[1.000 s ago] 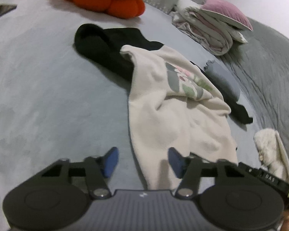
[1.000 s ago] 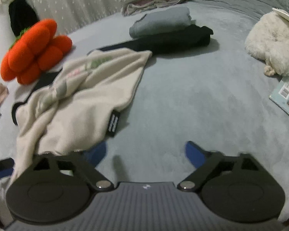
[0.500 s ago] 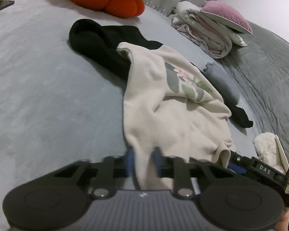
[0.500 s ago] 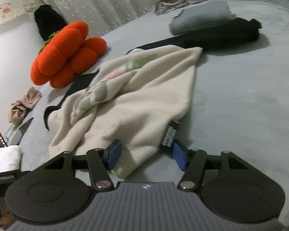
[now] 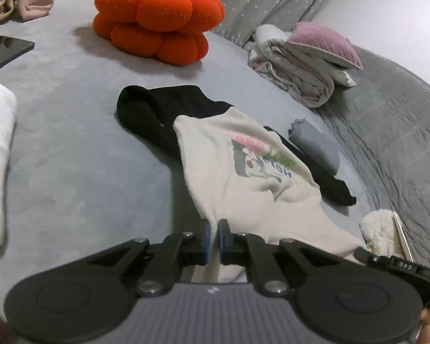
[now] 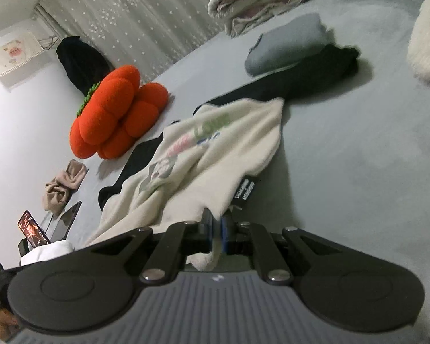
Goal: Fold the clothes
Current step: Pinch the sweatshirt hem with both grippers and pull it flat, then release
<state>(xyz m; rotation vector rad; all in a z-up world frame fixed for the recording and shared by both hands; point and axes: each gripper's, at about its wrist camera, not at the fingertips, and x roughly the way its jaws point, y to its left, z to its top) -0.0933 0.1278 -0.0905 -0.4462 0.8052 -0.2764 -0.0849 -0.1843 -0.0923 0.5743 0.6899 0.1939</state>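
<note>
Both tools are now clamped on the cream sweatshirt [image 5: 252, 189]. Left gripper [image 5: 214, 239]: blue pads, spread wide 1.0 s ago and closing at 0.5 s, are pinched together on the near hem. Right gripper [image 6: 216, 229]: wide open over bare bedspread 1.0 s ago, straddling the hem at 0.5 s, now shut on the hem just beside the black label [image 6: 246, 189]. Cloth is pulled taut from both tips; the printed graphic, crumpled earlier, is flattened ahead of the left tool. Beyond the sweatshirt, the black garment [image 5: 157, 114] and folded grey item [image 5: 315, 146] are unchanged on the grey bedspread [image 5: 71, 143]; orange pumpkin cushion [image 5: 157, 17] is farther ahead.
</note>
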